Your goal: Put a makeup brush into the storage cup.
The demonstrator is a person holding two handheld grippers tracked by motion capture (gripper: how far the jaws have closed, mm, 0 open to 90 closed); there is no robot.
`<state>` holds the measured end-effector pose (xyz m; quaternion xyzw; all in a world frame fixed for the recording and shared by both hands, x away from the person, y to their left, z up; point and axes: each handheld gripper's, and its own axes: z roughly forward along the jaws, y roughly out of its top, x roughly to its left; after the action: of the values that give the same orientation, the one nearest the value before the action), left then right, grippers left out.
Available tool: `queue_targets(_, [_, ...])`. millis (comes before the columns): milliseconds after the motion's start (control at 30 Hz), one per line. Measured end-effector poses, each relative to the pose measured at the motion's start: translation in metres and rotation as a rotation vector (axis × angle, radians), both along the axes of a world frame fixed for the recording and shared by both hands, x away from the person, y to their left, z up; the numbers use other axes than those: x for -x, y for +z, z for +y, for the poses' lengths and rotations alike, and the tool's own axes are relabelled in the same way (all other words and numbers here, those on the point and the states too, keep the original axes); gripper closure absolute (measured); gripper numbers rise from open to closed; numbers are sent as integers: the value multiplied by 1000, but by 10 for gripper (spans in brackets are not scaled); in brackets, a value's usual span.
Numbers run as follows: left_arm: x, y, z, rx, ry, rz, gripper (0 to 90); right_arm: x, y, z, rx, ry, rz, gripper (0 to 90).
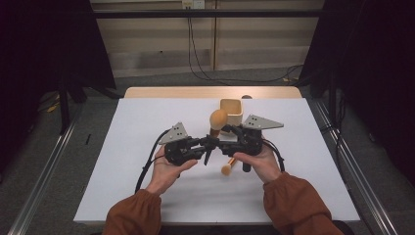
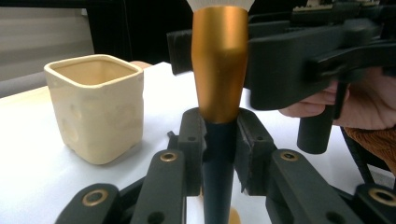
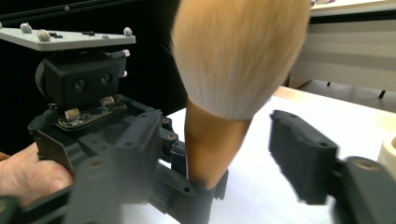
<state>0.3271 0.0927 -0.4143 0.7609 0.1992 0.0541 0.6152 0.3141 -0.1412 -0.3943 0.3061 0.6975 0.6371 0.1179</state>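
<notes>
Left gripper [image 1: 208, 143]: held in the person's left hand [image 1: 166, 169] over the middle of the white table [image 1: 147, 122]; its jaws are closed tight on the dark handle of a makeup brush [image 2: 219, 65], gripping just below the gold ferrule, as the left gripper view shows.
Makeup brush: stands roughly upright in that grip, tan bristle head up, lifted off the table; in the high view its head [image 1: 218, 119] sits in front of the cup.
Right gripper [image 3: 252, 154]: held in the right hand [image 1: 259, 164], facing the left one; its jaws stand wide apart on either side of the brush's ferrule without touching it, though motion blur in the right gripper view makes the near jaw hard to read.
Cup [image 2: 95, 105]: cream, square-sided, open top up, on the table just beyond the grippers.
Second brush [image 1: 228, 166]: seemingly a smaller one, lying on the table under the right gripper, bristles toward the person.
</notes>
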Motion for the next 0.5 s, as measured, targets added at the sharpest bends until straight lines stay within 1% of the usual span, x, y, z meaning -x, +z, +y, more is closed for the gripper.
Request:
queue_targets(33, [0,0,0,1,-2,1,745,0,-1,0,-10,-4,-2,419])
queue_targets(100, [1,-1,-1,2,-5,0,745,0,-2,-1,-15,-3,-5,464])
queue_targets(167, [1,-3,-1,1,-6,6,745,0,-2,-1,-20,9,6,558])
queue_targets(267, [0,-4,-2,-2,-7,6,745,-1,-4,-1,-35,20,25,633])
queue_targets(300, [0,-4,-2,-6,-7,4,745,-1,-4,-2,-36,23,28,636])
queue_targets(367, [-1,-5,-1,-12,-11,4,745,-2,-5,-2,-40,30,47,639])
queue_targets(500, [-1,-7,-2,-12,-10,5,744,-2,-6,-3,-29,32,53,642])
